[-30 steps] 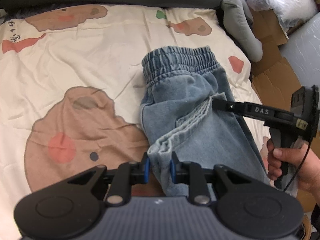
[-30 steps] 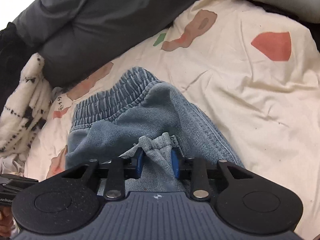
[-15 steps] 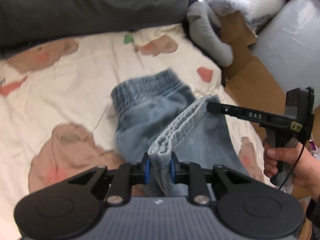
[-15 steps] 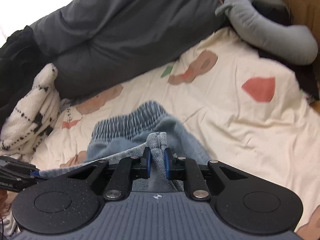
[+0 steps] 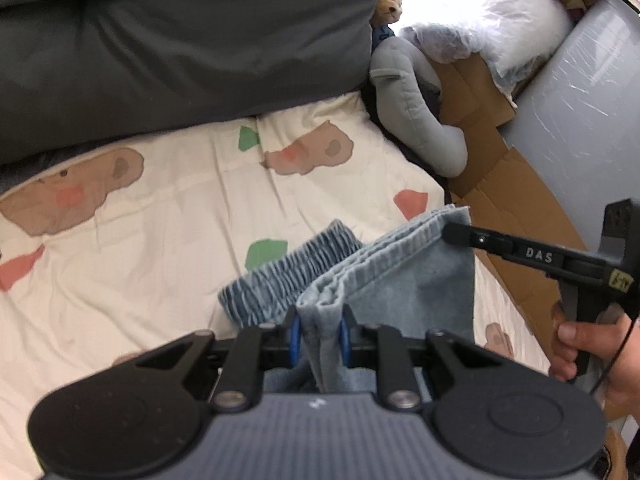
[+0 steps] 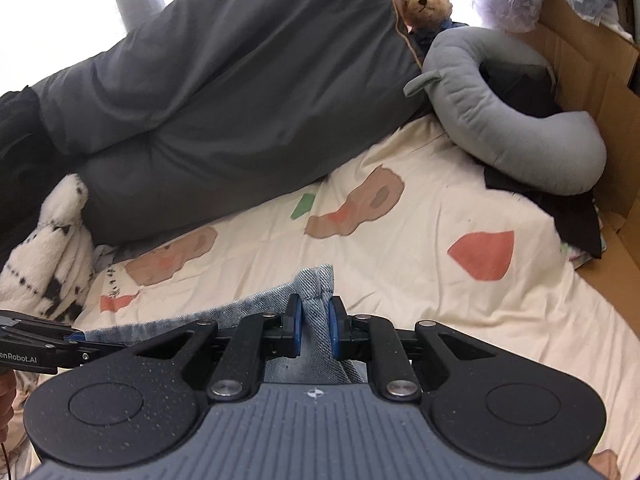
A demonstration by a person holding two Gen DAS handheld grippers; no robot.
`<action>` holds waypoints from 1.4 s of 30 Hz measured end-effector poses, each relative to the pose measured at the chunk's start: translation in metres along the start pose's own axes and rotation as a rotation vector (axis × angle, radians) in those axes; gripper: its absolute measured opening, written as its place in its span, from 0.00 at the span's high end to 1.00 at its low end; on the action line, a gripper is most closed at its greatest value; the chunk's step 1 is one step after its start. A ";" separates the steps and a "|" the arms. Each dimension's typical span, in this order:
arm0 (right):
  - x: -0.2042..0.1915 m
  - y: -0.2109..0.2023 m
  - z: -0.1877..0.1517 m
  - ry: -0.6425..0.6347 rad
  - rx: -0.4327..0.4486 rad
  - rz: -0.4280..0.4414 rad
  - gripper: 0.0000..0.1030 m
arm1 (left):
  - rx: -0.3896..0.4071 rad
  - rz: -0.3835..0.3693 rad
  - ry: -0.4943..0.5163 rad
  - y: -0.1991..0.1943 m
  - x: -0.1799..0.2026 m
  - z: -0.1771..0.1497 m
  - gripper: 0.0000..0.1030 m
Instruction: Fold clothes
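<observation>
Cream bedsheet (image 5: 168, 216) with cartoon patches lies beneath both my tools. My left hand-held gripper (image 5: 318, 336) is clamped on one hem corner of the denim shorts (image 5: 404, 284), my right hand-held gripper (image 6: 315, 330) on the other, the hem stretched between them. From that raised edge the shorts hang down and away, their elastic waistband (image 5: 288, 268) resting on the bed just ahead of the left one; I judge the fold goes forward onto it

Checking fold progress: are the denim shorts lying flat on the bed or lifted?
Lifted. Both tongs, left and right, pinch the denim shorts by the hem; only the waistband end reaches the sheet.
</observation>
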State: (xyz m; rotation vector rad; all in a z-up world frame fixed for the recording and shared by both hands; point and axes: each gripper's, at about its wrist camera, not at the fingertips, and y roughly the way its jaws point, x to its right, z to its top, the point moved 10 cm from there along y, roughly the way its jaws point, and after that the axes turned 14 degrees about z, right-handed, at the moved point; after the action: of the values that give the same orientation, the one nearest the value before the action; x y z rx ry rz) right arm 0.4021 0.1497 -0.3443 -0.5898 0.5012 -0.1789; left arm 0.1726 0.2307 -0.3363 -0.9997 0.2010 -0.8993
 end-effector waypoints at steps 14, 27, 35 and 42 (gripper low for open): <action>0.008 0.035 0.013 0.027 -0.024 -0.077 0.87 | -0.054 0.086 -0.012 0.033 -0.014 0.013 0.81; 0.030 0.024 -0.012 0.269 0.078 -0.046 0.56 | -0.145 0.170 -0.045 0.059 -0.039 0.001 0.55; 0.061 -0.057 -0.054 0.364 0.078 -0.137 0.54 | -0.026 0.175 0.103 0.023 -0.010 0.017 0.66; 0.061 -0.107 -0.070 0.355 0.095 -0.209 0.54 | -0.013 0.087 0.248 0.015 0.045 0.022 0.83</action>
State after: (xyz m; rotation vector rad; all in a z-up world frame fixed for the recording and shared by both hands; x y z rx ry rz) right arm 0.4176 0.0097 -0.3579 -0.5184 0.7695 -0.5090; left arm 0.2217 0.2151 -0.3250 -0.8829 0.4565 -0.9415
